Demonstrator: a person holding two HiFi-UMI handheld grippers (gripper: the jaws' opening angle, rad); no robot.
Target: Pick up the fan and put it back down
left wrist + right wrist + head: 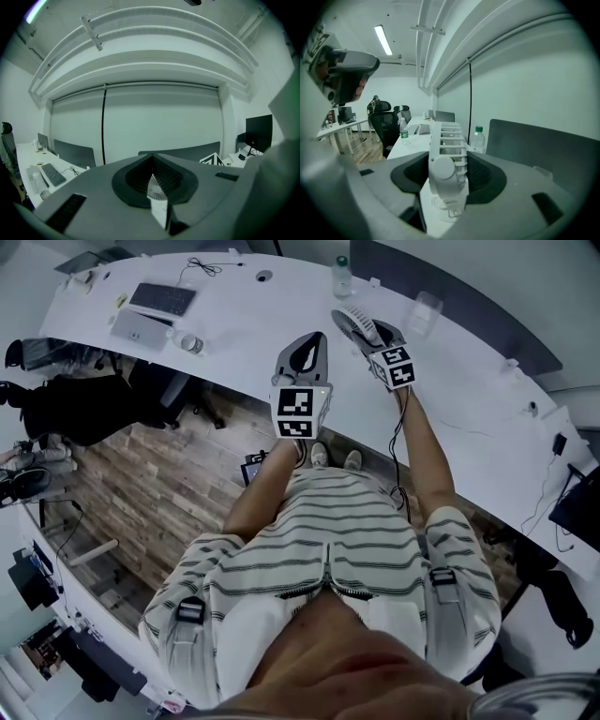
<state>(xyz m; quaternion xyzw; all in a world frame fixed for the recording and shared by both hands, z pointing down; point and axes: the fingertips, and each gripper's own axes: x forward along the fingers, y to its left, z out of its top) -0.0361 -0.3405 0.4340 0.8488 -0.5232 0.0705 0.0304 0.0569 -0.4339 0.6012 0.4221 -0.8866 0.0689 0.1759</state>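
Note:
A small white desk fan (pixel 357 324) stands near the front edge of the white desk (pixel 281 306). My right gripper (pixel 373 337) is shut on it. In the right gripper view the fan (pixel 446 161) sits edge-on between the jaws, grille up, with its base low over the desk; whether it touches I cannot tell. My left gripper (pixel 314 341) hovers just left of the fan, shut with nothing held. In the left gripper view, the fan's round grille (pixel 157 188) shows through the slit behind the left gripper's (pixel 152 161) closed tips.
A water bottle (pixel 341 276) and a clear cup (pixel 424 313) stand behind the fan. A dark partition (pixel 450 296) runs along the desk's far side. A keyboard (pixel 162 298) lies far left. Black office chairs (pixel 84 404) stand on the wood floor.

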